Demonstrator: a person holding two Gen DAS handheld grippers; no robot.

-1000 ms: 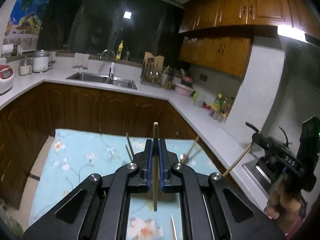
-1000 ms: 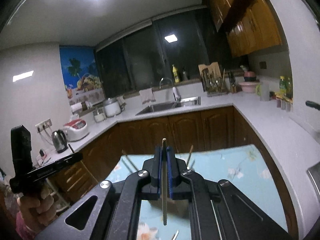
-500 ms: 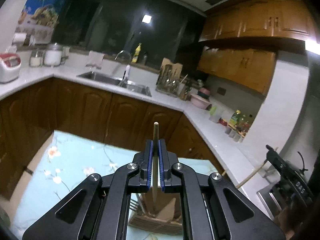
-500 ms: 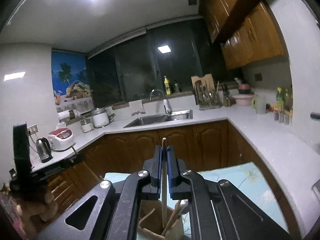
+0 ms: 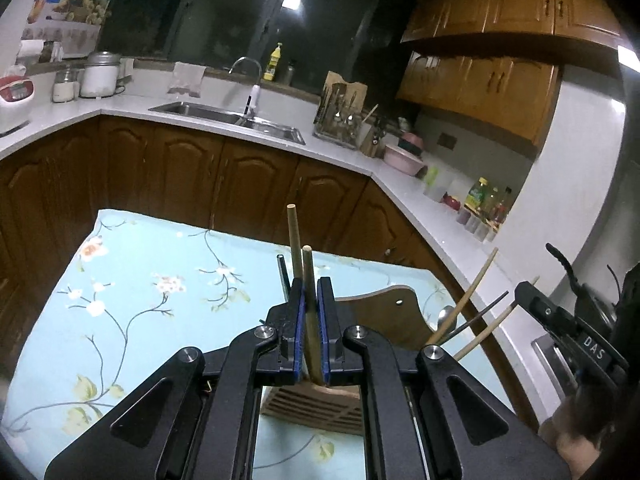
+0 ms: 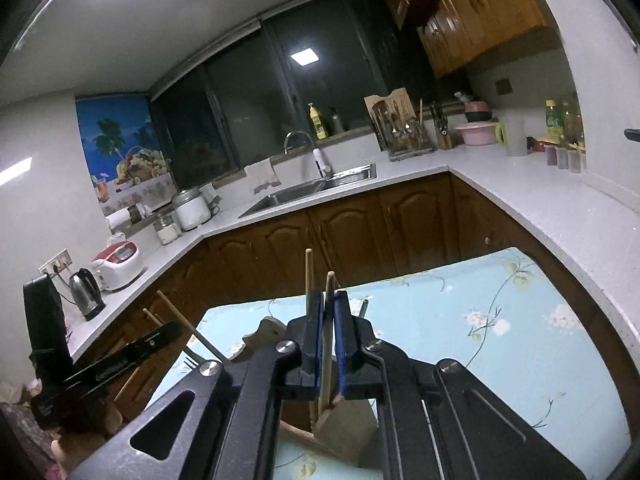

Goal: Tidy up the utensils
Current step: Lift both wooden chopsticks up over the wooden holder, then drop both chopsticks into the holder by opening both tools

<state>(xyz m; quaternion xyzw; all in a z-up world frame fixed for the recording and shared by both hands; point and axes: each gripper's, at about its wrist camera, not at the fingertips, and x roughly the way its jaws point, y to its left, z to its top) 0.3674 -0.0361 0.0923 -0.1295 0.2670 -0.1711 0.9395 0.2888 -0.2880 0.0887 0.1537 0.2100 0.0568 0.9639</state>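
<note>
Both grippers are over the slatted wooden utensil holder (image 5: 316, 408) on the pale blue floral tablecloth (image 5: 132, 300). The left gripper (image 5: 311, 300) has its blue pads pinched tight on a pale wooden chopstick (image 5: 309, 280), lower end down at the holder. The right gripper (image 6: 329, 312) clamps another light wooden chopstick (image 6: 329, 292), its foot inside a compartment. More chopsticks lean alongside.
</note>
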